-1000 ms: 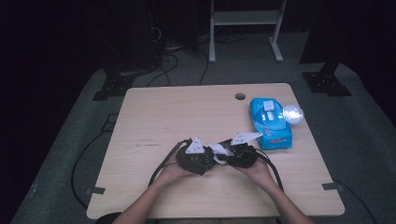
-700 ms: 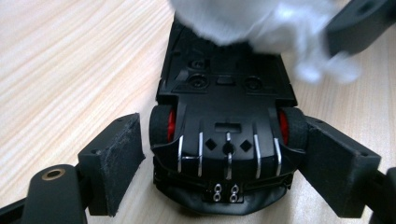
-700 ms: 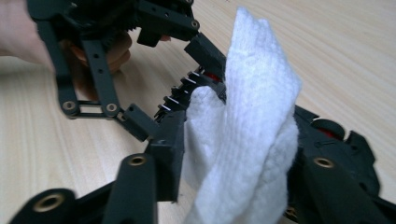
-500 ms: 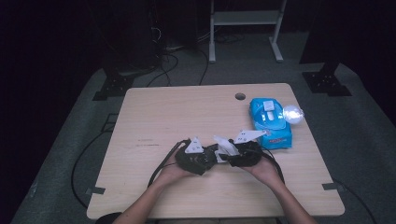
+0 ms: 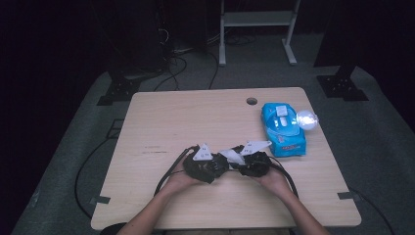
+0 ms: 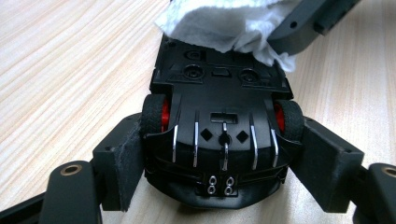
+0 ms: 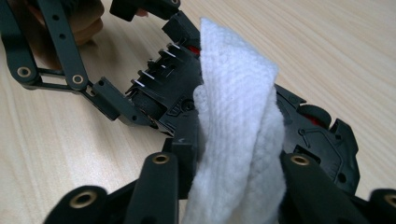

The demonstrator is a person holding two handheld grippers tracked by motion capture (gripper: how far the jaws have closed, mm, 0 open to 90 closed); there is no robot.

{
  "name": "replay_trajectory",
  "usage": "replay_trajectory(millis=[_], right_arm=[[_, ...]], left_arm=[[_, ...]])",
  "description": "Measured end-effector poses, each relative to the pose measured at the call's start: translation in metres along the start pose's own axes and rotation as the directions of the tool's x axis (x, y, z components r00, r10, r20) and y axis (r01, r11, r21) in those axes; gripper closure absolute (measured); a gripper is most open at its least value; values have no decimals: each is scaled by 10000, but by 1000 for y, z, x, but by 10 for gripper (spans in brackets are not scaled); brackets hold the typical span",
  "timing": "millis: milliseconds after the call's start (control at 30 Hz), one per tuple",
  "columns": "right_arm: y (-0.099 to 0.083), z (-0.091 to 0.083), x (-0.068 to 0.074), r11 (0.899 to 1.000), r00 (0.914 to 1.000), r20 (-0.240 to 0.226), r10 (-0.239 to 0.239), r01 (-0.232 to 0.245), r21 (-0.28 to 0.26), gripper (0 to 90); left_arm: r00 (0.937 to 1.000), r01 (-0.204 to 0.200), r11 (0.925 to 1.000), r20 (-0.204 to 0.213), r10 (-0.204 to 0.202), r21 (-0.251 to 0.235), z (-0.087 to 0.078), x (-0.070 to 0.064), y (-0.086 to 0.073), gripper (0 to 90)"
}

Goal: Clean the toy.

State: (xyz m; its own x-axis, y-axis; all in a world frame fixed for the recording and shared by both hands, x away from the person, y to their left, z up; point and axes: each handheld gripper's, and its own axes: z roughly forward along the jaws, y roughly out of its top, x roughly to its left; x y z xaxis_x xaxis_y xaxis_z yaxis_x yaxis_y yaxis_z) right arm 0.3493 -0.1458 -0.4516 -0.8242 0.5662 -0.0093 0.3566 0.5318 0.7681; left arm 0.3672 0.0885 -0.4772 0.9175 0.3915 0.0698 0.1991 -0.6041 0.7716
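Near the front middle of the wooden table (image 5: pixel 161 122), two grippers close together, almost touching; left gripper (image 6: pixel 219 154) clamped on a black toy car (image 6: pixel 219 135), pads pressed against the sides by the red-hubbed wheels, underside turned up toward the camera, chrome strips and small screw heads showing; car held just above the tabletop, nose pointing away toward the other gripper; right gripper (image 7: pixel 233 172) pinching a folded white wipe (image 7: pixel 243 140), jaws squeezed onto its lower part, cloth standing up between them and lying against the underside of the car at its far end; same wipe (image 6: pixel 224 23) seen at the top of the left gripper view, draped over the end of the car, with a black jaw of the other gripper beside it; from above, left gripper (image 5: pixel 205 166) and right gripper (image 5: pixel 252 161) held in the person's hands, wipe (image 5: pixel 230 155) a small white patch between them; further back on the right, a blue pack of wipes (image 5: pixel 284 129) lying flat on the table, white flap on top shut, contents hidden; just beside its far right corner, touching or nearly so, a small shiny ball (image 5: pixel 307 118); well apart from the grippers, both of them; round hole (image 5: pixel 251 101) in the tabletop near the far edge.
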Motion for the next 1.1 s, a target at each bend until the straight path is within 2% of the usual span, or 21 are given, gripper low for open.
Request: replay_trajectory(millis=[100, 133, 167, 233, 333, 367, 533, 600, 633, 667, 733, 767, 800, 867, 900, 933, 967, 1033, 1100], right_arm=[[-2, -2, -5, 9992, 9991, -118, 395, -396, -74, 773], [-2, -2, -5, 9992, 9991, -118, 395, -396, -74, 773], [-2, -2, -7, 9977, 9976, -177, 669, -671, -116, 781], [-2, -2, -7, 9966, 9965, -207, 812, -814, -122, 788], [0, 2, -3, 9919, 9897, -792, 1195, -1225, -333, 797], [5, 8, 6, 9925, 9887, -1036, 1081, -1134, -459, 796], [14, 17, 18, 9948, 9891, -1277, 733, -817, -615, 795], [13, 16, 15, 9947, 9889, -1279, 755, -837, -602, 800], [10, 12, 9, 9927, 9899, -1061, 936, -1009, -658, 800], [10, 12, 9, 9927, 9899, -1061, 936, -1009, -658, 800], [7, 9, 3, 9925, 9922, -695, 1036, -1077, -574, 800], [4, 7, 0, 9901, 9900, -694, 1229, -1271, -597, 800], [4, 7, 0, 9901, 9900, -694, 1229, -1271, -597, 800], [4, 7, 4, 9901, 9896, -756, 1219, -1266, -608, 799], [5, 8, 7, 9894, 9887, -910, 1188, -1255, -725, 800], [8, 9, 12, 9890, 9856, -1253, 1133, -1240, -808, 800], [9, 10, 15, 9897, 9849, -1362, 1073, -1189, -798, 800], [13, 13, 21, 9931, 9875, -1367, 778, -888, -760, 799], [12, 13, 19, 9933, 9886, -1298, 764, -869, -767, 799]], left_arm=[[10000, 5, 10000, 31, -5, 27, 0, 0, 0, 241], [10000, 1, 10000, 46, -1, 33, 0, 0, 0, 241], [9999, 85, 9999, 85, -84, -62, 0, 0, 0, 243], [9999, 48, 10000, 96, -48, -54, 0, 1, 0, 243], [9998, -77, 9999, 157, 78, -106, 0, 0, 2, 243], [9999, -104, 9998, 123, 106, -146, 1, -1, 2, 243], [9997, -167, 9998, 178, 169, -80, 0, -2, 1, 244], [9996, -216, 9996, 179, 219, -152, -1, -1, 1, 244], [9996, -191, 9995, 209, 196, -232, -2, -1, 2, 244], [9996, -191, 9995, 209, 196, -232, -2, -1, 2, 244], [9996, -189, 9995, 228, 195, -250, -2, -1, 2, 244], [9995, -161, 9995, 255, 168, -270, -2, -1, 2, 244], [9994, -140, 9995, 304, 149, -289, -2, -1, 2, 244], [9993, -169, 9994, 335, 179, -298, -2, -2, 2, 244], [9990, -138, 9994, 415, 151, -315, -2, -2, 2, 244], [9989, -107, 9994, 452, 122, -337, -2, -2, 2, 244], [9989, -187, 9994, 424, 200, -307, -2, -2, 2, 244], [9988, -285, 9992, 389, 295, -267, -2, -3, 1, 244], [9988, -249, 9992, 417, 261, -303, -3, -3, 1, 244]])
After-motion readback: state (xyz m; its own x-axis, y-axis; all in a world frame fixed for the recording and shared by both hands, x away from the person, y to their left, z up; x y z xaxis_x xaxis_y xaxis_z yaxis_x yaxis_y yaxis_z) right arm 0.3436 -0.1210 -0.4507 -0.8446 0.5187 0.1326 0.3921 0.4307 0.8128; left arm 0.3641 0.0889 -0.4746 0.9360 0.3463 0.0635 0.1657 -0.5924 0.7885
